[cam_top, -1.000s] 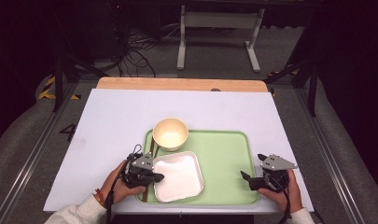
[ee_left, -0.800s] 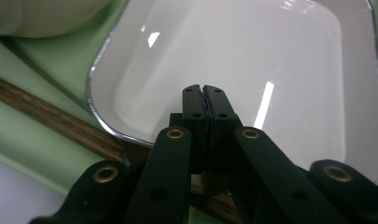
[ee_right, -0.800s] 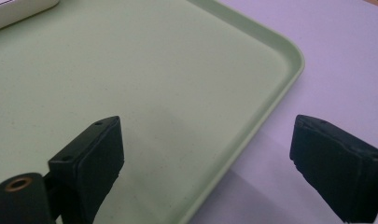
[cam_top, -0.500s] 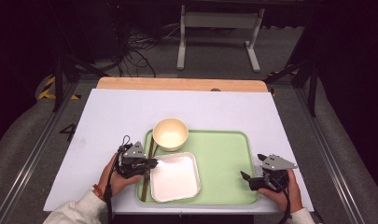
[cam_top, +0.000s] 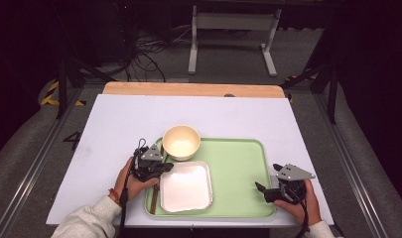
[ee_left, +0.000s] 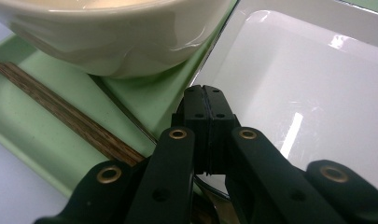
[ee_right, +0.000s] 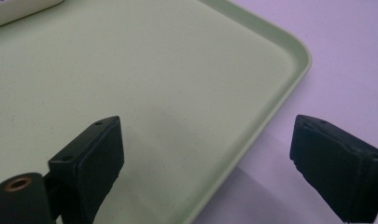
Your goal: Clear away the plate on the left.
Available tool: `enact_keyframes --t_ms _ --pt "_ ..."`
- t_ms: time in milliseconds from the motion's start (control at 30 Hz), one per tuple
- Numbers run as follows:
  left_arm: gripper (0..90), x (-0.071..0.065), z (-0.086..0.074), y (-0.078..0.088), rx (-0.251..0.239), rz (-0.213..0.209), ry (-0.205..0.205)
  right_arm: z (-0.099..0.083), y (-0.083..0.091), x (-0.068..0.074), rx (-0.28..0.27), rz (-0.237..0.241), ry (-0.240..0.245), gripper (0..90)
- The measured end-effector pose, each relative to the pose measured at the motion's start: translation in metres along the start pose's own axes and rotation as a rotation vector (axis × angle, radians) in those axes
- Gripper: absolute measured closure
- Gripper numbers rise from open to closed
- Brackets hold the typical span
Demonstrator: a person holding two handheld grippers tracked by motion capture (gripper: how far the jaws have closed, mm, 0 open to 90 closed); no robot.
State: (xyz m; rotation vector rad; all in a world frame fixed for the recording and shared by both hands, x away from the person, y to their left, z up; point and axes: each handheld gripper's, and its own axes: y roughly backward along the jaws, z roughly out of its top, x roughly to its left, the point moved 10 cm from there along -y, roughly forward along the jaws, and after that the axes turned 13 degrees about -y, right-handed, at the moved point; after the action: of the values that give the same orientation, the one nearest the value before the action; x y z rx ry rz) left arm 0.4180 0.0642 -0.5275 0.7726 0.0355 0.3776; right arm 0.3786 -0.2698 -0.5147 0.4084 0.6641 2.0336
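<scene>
A green tray [cam_top: 238, 168] lies on the white table. A cream bowl [cam_top: 181, 142] stands at its far left corner, and a white square plate [cam_top: 186, 186] sits in front of the bowl. Brown chopsticks [cam_top: 154, 196] lie along the tray's left rim. My left gripper [cam_top: 151, 166] is shut above the plate's left rim, just short of the bowl [ee_left: 107, 37]. In the left gripper view, its pads [ee_left: 206, 112] press together with nothing visible between them, and a thin metal handle [ee_left: 130, 122] runs beneath. My right gripper [cam_top: 268, 191] stands open, straddling the tray's right rim [ee_right: 289, 74].
The white table top [cam_top: 139, 119] stretches wide behind and left of the tray. A wooden strip [cam_top: 193, 89] edges its far side. A metal stand [cam_top: 233, 29] and cables lie on the floor beyond. Bare tray surface [ee_right: 154, 70] fills the space between plate and right gripper.
My left gripper has shifted away from the person, toward the bowl, staying shut. The plate has slid slightly left. The right gripper has held still.
</scene>
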Motion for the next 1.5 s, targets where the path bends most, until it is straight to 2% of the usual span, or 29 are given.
enact_keyframes --t_ms 267,567,633,800,900,1000,1200,1267,1333,1400,1500 --pt "90.0 -0.001 0.002 0.002 -0.019 -0.009 -0.011 0.001 0.001 0.000 -0.005 -0.001 0.002 10.2" --pt "88.1 -0.005 0.005 0.020 -0.051 0.010 -0.067 0.003 0.004 -0.001 -0.019 -0.009 -0.002 10.1" --pt "86.6 -0.006 0.007 0.028 -0.071 0.028 -0.086 0.005 0.004 -0.001 -0.026 -0.013 -0.001 10.2" --pt "83.3 -0.005 0.005 0.039 -0.075 0.068 -0.121 0.007 0.006 -0.002 -0.037 -0.020 -0.002 10.1" --pt "80.3 -0.003 0.002 0.045 -0.068 0.101 -0.162 0.008 0.008 -0.003 -0.045 -0.025 0.000 10.2" --pt "77.7 -0.001 -0.001 0.050 -0.071 0.116 -0.162 0.010 0.009 -0.003 -0.053 -0.030 -0.001 10.2" --pt "69.2 0.006 -0.004 0.061 -0.078 0.172 -0.167 0.013 0.012 -0.006 -0.066 -0.045 0.001 10.1" --pt "66.2 0.007 -0.006 0.064 -0.080 0.170 -0.164 0.015 0.014 -0.007 -0.075 -0.048 -0.002 10.1" --pt "63.2 0.009 -0.007 0.065 -0.074 0.189 -0.165 0.015 0.014 -0.009 -0.079 -0.052 -0.001 10.1" --pt "61.9 0.009 -0.009 0.067 -0.081 0.185 -0.162 0.016 0.015 -0.010 -0.082 -0.057 -0.001 10.0" --pt "54.9 0.010 -0.012 0.069 -0.072 0.208 -0.159 0.018 0.016 -0.011 -0.087 -0.065 0.003 9.9"
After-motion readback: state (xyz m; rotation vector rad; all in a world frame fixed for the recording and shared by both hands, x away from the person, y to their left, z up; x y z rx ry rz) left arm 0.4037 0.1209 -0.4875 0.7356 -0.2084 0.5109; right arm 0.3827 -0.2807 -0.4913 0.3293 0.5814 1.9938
